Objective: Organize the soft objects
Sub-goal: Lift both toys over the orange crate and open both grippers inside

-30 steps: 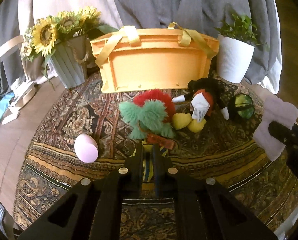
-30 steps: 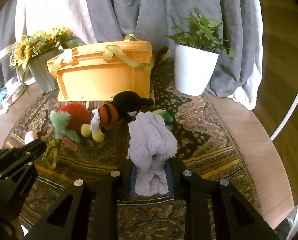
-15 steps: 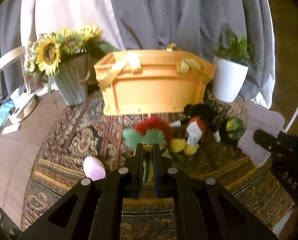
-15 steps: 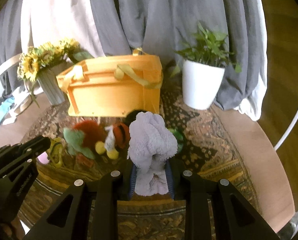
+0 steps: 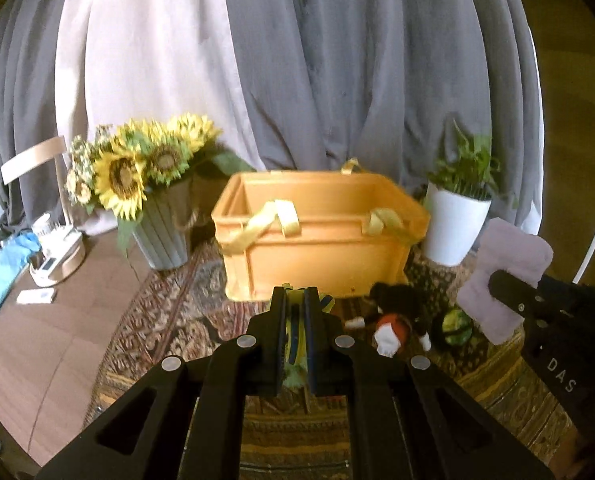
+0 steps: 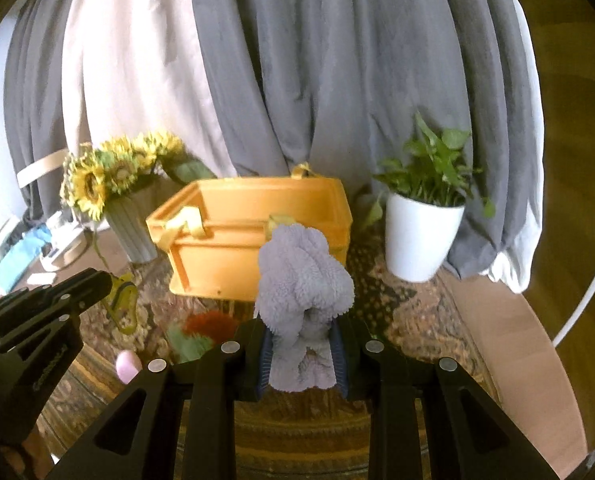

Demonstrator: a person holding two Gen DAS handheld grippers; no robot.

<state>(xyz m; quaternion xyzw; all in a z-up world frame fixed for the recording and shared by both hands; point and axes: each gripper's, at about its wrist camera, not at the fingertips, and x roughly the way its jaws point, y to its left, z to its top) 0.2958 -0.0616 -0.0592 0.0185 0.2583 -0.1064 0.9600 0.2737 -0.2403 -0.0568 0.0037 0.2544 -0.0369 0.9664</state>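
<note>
An orange crate (image 5: 321, 236) with yellow ribbon handles stands open on the patterned rug; it also shows in the right wrist view (image 6: 253, 232). My left gripper (image 5: 295, 312) is shut on a thin yellow-green soft toy (image 6: 123, 300) and holds it in the air before the crate. My right gripper (image 6: 301, 344) is shut on a fluffy lavender cloth (image 6: 303, 280), also lifted; the cloth shows in the left wrist view (image 5: 505, 264). On the rug lie a black and orange plush (image 5: 393, 316), a green ball (image 5: 455, 326), a red and green plush (image 6: 201, 330) and a pink egg (image 6: 127, 364).
A sunflower vase (image 5: 157, 208) stands left of the crate and a white potted plant (image 5: 455, 224) right of it. Grey and white curtains hang behind. The rug (image 5: 165, 320) lies on a wooden floor, with a blue cloth and small items (image 5: 21, 264) at far left.
Both grippers have risen well above the rug with their loads. The crate's open top has come into view and the toys on the rug have dropped lower in the frames.
</note>
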